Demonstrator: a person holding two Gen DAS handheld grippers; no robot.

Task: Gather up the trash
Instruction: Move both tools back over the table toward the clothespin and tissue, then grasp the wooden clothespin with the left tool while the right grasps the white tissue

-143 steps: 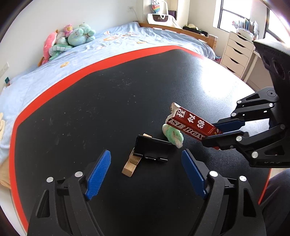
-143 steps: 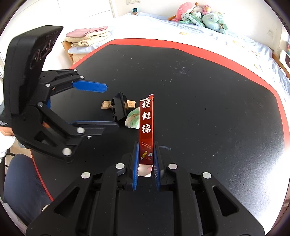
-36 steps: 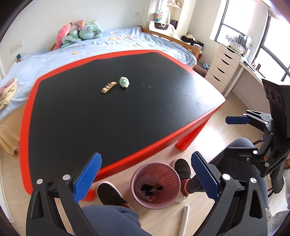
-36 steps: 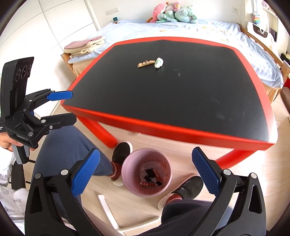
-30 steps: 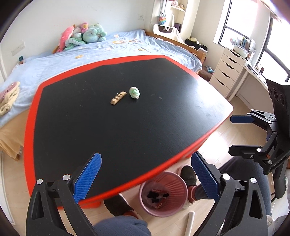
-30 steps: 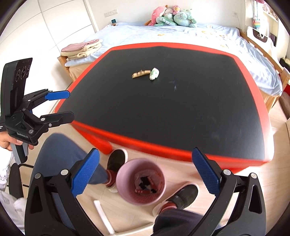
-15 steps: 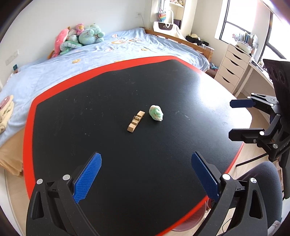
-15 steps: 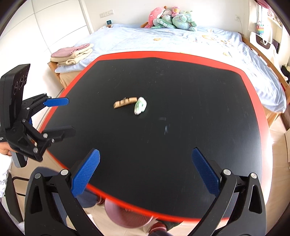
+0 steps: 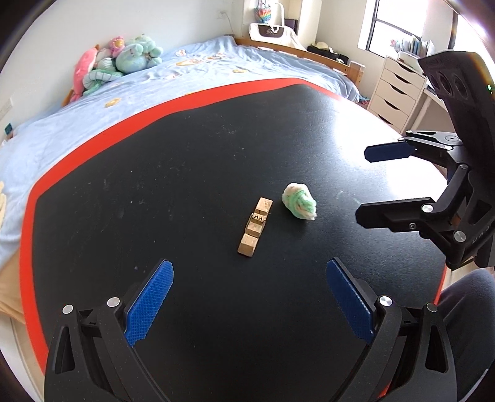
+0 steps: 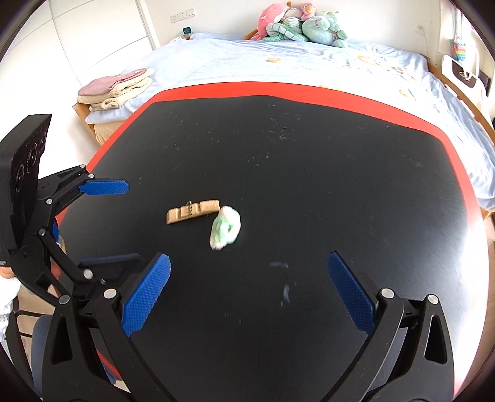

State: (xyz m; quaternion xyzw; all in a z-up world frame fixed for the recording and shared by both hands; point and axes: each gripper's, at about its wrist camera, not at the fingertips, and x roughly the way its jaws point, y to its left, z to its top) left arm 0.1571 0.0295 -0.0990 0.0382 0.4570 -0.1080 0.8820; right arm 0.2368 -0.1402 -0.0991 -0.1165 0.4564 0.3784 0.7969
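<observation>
A crumpled green-and-white paper wad [image 9: 299,201] [image 10: 225,227] lies near the middle of the black, red-rimmed table [image 9: 154,173] [image 10: 309,173]. Beside it rests a wooden clothespin [image 9: 255,226] [image 10: 193,211]. My left gripper [image 9: 250,301] hovers open over the near part of the table, a short way in front of the clothespin, nothing between its fingers. My right gripper [image 10: 247,297] also stands open and empty, just short of the wad. Each gripper shows in the other's view: the right gripper [image 9: 368,182] to the right of the wad, the left gripper [image 10: 123,222] to the left of the clothespin.
A bed with a blue cover [image 9: 130,86] and plush toys [image 10: 303,24] runs behind the table. White drawers [image 9: 399,89] stand at the right. Folded towels [image 10: 114,88] lie off the table's left corner. A person's dark trouser leg [image 9: 464,315] shows at the near edge.
Both grippers came back from above the pink bin on the floor and moved in low over the table toward the wad and clothespin. The red box and black clip are gone from the table.
</observation>
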